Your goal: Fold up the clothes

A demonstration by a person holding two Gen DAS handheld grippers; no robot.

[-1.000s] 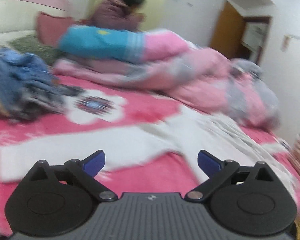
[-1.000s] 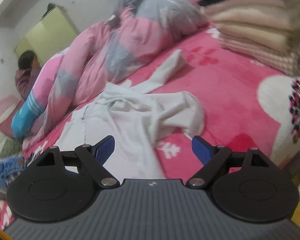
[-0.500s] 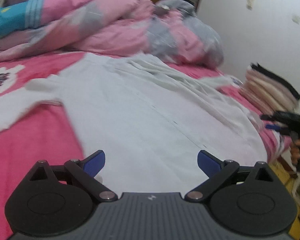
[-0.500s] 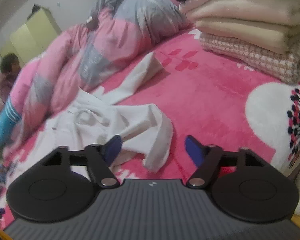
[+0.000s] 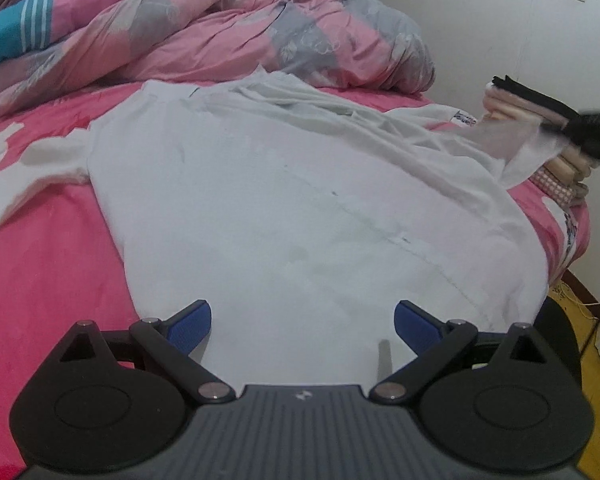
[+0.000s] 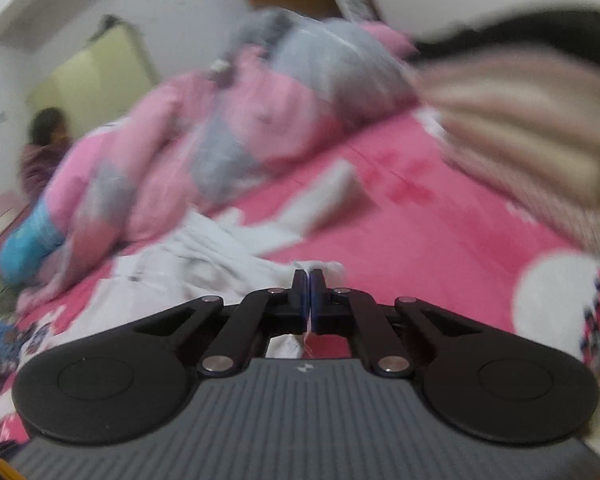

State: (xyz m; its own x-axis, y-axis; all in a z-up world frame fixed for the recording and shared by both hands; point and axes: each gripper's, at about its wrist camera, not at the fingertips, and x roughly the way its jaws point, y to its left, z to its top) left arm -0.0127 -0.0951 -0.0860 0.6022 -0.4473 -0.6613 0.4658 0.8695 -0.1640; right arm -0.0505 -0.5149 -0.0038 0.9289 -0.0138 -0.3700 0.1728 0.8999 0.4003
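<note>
Your left gripper (image 5: 302, 326) hovers low over the near hem of the white garment (image 5: 284, 208), its blue-padded fingers (image 5: 190, 325) spread wide with nothing between them. The garment lies spread across the pink bedsheet (image 5: 40, 276), body mostly flat, with a faint seam line running diagonally down its middle. One sleeve trails off to the left over a white flower print on the sheet; the far edge near the collar is rumpled into folds just in front of the pink and grey duvet (image 5: 228, 36) heaped along the back of the bed.

Your right gripper (image 6: 309, 300) has its fingers pressed together, and a sliver of white cloth shows in the slit between the pads, so it is clamped on an edge of the garment. In the left wrist view that gripper appears as a dark blurred shape at the right edge, with a corner of the white fabric lifted off the bed and stretched toward it. The right wrist view is heavily blurred, so finer detail of the pinch cannot be made out.

A stack of folded clothes (image 5: 540, 136), beige and pink with a dark piece on top, sits at the right end of the bed, beyond the lifted corner. In the right wrist view a person (image 6: 44, 148) shows at the far left, past the duvet, in front of a pale green wardrobe (image 6: 100, 76)
</note>
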